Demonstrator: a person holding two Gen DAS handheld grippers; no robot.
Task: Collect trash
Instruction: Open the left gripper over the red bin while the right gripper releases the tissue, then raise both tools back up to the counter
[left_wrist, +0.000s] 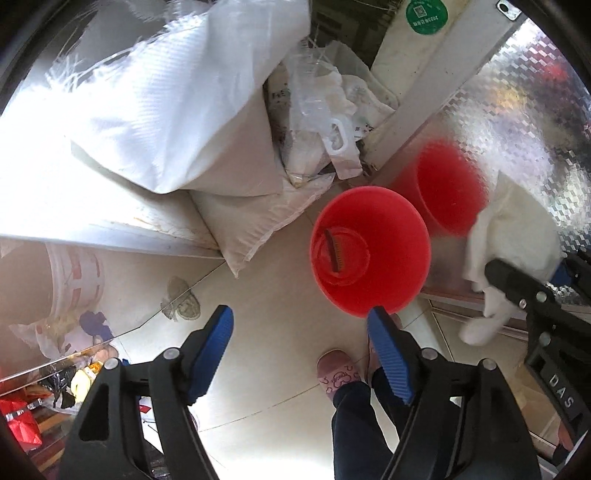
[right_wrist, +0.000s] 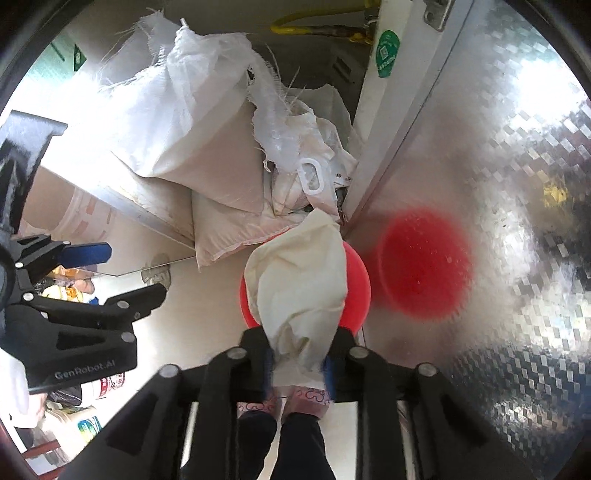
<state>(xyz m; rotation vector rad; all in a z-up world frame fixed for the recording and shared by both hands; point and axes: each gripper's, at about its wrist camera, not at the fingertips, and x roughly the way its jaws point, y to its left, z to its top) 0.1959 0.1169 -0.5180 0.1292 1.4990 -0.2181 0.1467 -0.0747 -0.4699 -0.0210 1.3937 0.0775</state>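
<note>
A red waste bin (left_wrist: 369, 251) stands on the pale tiled floor, with a dark comb-like item (left_wrist: 334, 254) lying at its bottom. My left gripper (left_wrist: 301, 314) hangs open above the floor just short of the bin, nothing between its pads; it also shows in the right wrist view (right_wrist: 135, 271). My right gripper (right_wrist: 299, 343) points down over the bin (right_wrist: 358, 291), and a crumpled white cloth (right_wrist: 299, 277) fills the gap between its pads and dangles over the bin's mouth. From the left wrist view this cloth (left_wrist: 513, 221) hangs at the right gripper (left_wrist: 528, 267).
White woven sacks (left_wrist: 177, 110) and clear plastic bags (left_wrist: 321, 110) are piled behind the bin. A shiny patterned metal cabinet (left_wrist: 535, 110) at the right mirrors the bin. A person's pink slippers (left_wrist: 336, 376) stand below. Clutter lies at the lower left (left_wrist: 74, 384).
</note>
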